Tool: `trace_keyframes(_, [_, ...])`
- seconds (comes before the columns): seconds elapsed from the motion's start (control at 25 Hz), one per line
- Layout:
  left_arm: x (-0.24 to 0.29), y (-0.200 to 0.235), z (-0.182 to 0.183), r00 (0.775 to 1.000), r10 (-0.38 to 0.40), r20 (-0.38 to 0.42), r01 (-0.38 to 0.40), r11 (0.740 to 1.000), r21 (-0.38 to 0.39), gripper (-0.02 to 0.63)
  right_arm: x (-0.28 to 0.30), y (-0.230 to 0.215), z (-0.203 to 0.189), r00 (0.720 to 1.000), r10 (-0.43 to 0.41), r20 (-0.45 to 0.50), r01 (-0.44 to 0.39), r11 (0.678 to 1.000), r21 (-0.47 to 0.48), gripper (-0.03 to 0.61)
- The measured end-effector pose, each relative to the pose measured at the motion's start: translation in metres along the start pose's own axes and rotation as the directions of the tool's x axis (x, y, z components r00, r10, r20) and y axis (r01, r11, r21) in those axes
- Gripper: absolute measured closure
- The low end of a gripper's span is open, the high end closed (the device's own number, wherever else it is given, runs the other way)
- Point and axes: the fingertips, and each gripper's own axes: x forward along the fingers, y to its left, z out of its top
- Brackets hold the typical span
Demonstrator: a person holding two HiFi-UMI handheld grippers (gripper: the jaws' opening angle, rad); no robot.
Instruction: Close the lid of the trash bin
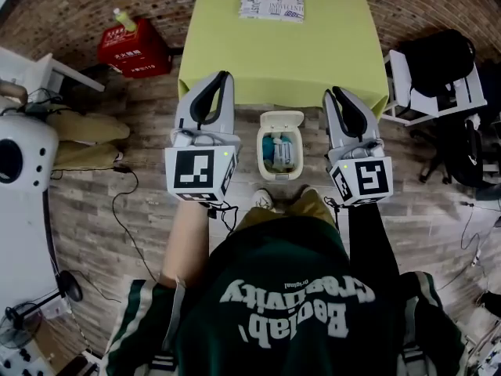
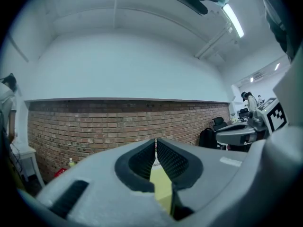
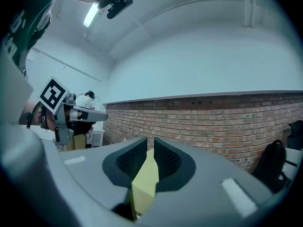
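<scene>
With the left tool (image 1: 225, 77) all but shut and the right tool (image 1: 333, 93) slightly ajar, both empty, shoving the lid (image 1: 282, 120) at 12 o'clock of the bin (image 1: 262, 153) too hard, we could tip it.

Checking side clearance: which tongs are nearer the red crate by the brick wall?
Left. The left tongs sit a little to the right of the red crate; the right tongs are far across, past the trash bin.

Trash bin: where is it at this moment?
In the head view the trash bin, its lid open, stands on the floor at centre, just before the green table, between the left claw and the right claw.
</scene>
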Motion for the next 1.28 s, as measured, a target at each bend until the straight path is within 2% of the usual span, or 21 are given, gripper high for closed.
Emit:
trace_keyframes(0.2, [0.006, -0.009, -0.002, 1.000, -0.016, 0.008, 0.016, 1.000, -0.004, 0.594, 0.008, -0.002, -0.004, 0.999, 0.033, -0.004, -0.033, 0.999, 0.001, 0.518])
trace_keyframes(0.4, [0.016, -0.017, -0.011, 1.000, 0.007, -0.010, -0.007, 1.000, -0.015, 0.594, 0.015, -0.010, -0.013, 0.996, 0.087, -0.017, -0.087, 0.996, 0.010, 0.518])
trace_keyframes(0.56, [0.031, -0.027, -0.012, 1.000, 0.021, -0.019, -0.020, 1.000, 0.011, 0.603, 0.030, -0.026, -0.022, 0.991, 0.127, -0.028, -0.126, 0.991, 0.036, 0.518])
trace_keyframes(0.72, [0.044, -0.040, -0.017, 1.000, 0.030, -0.006, -0.030, 1.000, 0.002, 0.606, 0.045, -0.034, -0.048, 0.981, 0.182, -0.069, -0.177, 0.982, 0.067, 0.518])
trace_keyframes(1.0, [0.069, -0.046, -0.043, 0.995, 0.092, -0.038, -0.093, 0.995, -0.025, 0.603, 0.078, -0.041, -0.102, 0.942, 0.297, -0.154, -0.282, 0.953, 0.116, 0.506])
trace_keyframes(1.28, [0.087, -0.039, -0.065, 0.987, 0.141, -0.072, -0.143, 0.989, -0.024, 0.603, 0.106, -0.037, -0.163, 0.908, 0.354, -0.224, -0.322, 0.932, 0.164, 0.469])
